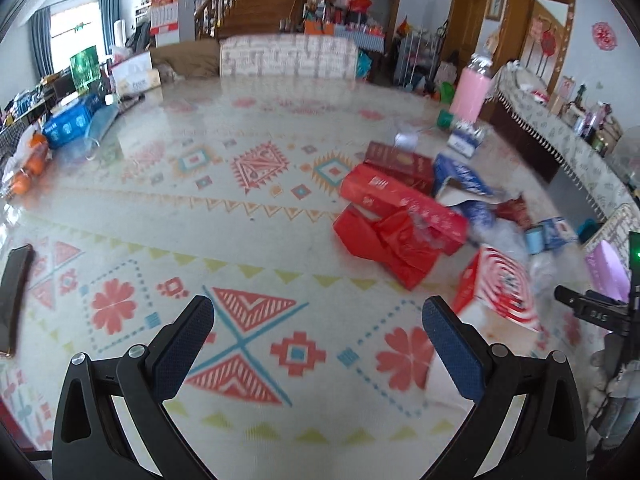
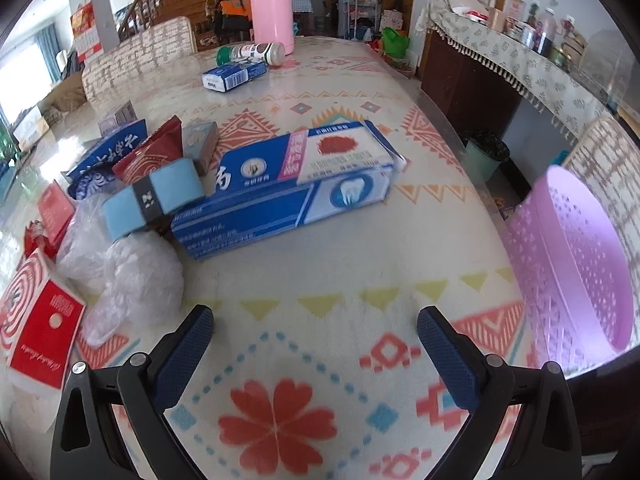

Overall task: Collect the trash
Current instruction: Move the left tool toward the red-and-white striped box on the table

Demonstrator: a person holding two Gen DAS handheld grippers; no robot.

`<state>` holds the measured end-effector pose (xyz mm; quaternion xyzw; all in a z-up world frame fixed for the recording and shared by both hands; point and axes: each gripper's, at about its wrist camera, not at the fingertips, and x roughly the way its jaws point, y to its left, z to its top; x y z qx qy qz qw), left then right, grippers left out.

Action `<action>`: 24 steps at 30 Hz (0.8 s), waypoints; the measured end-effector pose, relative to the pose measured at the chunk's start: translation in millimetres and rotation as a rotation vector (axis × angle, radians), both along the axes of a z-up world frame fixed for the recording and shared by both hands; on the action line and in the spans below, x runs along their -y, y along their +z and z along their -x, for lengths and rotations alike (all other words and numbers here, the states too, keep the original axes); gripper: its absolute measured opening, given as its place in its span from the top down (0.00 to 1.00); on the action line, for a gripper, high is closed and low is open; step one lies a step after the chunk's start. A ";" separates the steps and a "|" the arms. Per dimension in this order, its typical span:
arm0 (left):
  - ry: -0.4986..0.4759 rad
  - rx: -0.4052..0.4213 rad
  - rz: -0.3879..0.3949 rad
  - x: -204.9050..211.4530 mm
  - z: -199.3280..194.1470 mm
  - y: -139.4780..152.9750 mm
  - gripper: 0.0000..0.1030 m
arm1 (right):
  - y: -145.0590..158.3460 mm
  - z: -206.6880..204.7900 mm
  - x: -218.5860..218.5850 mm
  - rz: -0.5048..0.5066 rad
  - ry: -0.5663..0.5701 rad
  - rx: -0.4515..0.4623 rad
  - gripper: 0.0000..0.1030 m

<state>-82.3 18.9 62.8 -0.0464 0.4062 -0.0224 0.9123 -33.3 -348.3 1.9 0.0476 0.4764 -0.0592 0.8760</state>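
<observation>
A pile of trash lies on the patterned table: red boxes [image 1: 400, 208], a red plastic bag [image 1: 396, 252], a red-and-white spiral box [image 1: 500, 284] and blue packets [image 1: 460, 174]. In the right wrist view a blue toothpaste box [image 2: 296, 188], a light blue roll [image 2: 152, 196], clear plastic bags [image 2: 132, 276] and the spiral box [image 2: 36, 312] lie ahead. A pink perforated basket [image 2: 576, 264] stands at the table's right edge. My left gripper [image 1: 318, 316] is open and empty over the cloth, left of the pile. My right gripper [image 2: 316, 324] is open and empty, just short of the toothpaste box.
A pink flask [image 2: 272, 4], a lying bottle [image 2: 252, 53] and a small blue-white box [image 2: 234, 75] are at the far end. A phone [image 1: 14, 296] lies at the left edge, with blue packs [image 1: 72, 120] and oranges [image 1: 28, 164] beyond. A green bin [image 2: 486, 152] stands on the floor.
</observation>
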 end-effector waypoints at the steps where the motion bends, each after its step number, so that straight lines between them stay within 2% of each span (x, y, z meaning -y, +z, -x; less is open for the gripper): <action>1: -0.003 0.006 0.001 0.2 3.3 3.3 0.00 | 1.7 6.4 -0.4 -0.005 -0.004 0.007 0.01; 13: -0.018 0.118 -0.049 21.2 44.2 20.1 0.00 | 61.9 86.2 -23.6 0.155 -0.042 0.213 0.00; 20: -0.013 0.156 -0.060 23.6 60.1 23.8 0.00 | 86.1 112.0 -41.4 0.249 -0.059 0.292 0.00; 24: -0.017 0.164 -0.058 24.7 65.2 24.9 0.00 | 90.7 120.0 -44.1 0.251 -0.056 0.309 0.00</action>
